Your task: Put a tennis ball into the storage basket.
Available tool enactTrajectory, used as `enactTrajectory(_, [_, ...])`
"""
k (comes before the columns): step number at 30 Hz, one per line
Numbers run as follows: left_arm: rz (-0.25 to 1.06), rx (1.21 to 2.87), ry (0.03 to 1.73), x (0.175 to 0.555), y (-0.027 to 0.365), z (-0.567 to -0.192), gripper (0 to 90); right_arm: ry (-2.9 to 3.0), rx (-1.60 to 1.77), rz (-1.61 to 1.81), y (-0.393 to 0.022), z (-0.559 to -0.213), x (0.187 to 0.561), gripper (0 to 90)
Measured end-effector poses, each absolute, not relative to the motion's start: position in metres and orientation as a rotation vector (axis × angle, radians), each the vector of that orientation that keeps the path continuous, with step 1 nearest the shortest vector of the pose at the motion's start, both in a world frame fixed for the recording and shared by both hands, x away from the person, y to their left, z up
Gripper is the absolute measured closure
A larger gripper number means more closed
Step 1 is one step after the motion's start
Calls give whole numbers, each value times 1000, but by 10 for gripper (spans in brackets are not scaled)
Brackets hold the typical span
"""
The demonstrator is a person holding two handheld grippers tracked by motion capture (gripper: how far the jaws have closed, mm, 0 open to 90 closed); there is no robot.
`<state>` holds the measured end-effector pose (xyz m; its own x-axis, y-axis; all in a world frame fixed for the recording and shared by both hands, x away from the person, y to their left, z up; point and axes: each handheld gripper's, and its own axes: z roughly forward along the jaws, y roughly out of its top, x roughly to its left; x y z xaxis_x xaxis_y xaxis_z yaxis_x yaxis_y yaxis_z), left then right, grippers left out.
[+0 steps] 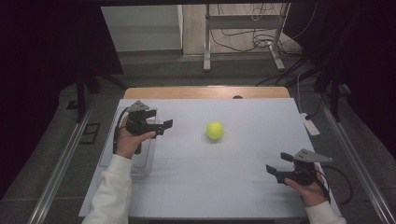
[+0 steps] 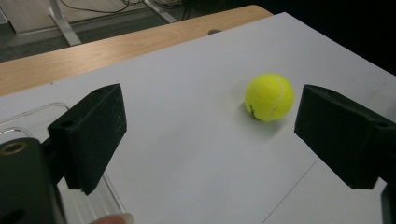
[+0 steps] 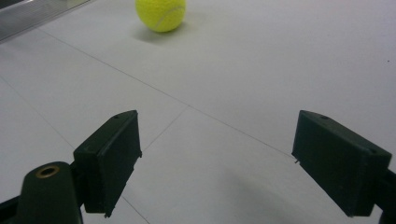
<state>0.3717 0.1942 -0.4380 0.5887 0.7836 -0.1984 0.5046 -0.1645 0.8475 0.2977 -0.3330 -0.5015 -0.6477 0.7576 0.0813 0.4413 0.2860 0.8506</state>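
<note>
Near the middle of the white bench (image 1: pixel 243 186), the tennis ball (image 1: pixel 215 130) is lying free. Left claw (image 1: pixel 163 126) is hovering nearer, jaws gaping and empty, pointing toward it; right claw (image 1: pixel 279 164) is waiting farther off, equally wide and empty.

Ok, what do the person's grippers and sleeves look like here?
Both the left gripper and the right gripper are black, each with two blocky, flat-faced jaws, a grey three-cornered plate on top and a black cable trailing off. A brass-coloured ring sits near one jaw in each gripper view. Both sleeves are white.
</note>
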Motion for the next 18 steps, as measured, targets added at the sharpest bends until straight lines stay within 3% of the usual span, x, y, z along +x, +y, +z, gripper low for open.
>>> enactTrajectory(18, [292, 1846, 972, 369, 170, -436, 102, 2224, 1086, 1303, -332, -501, 298, 152])
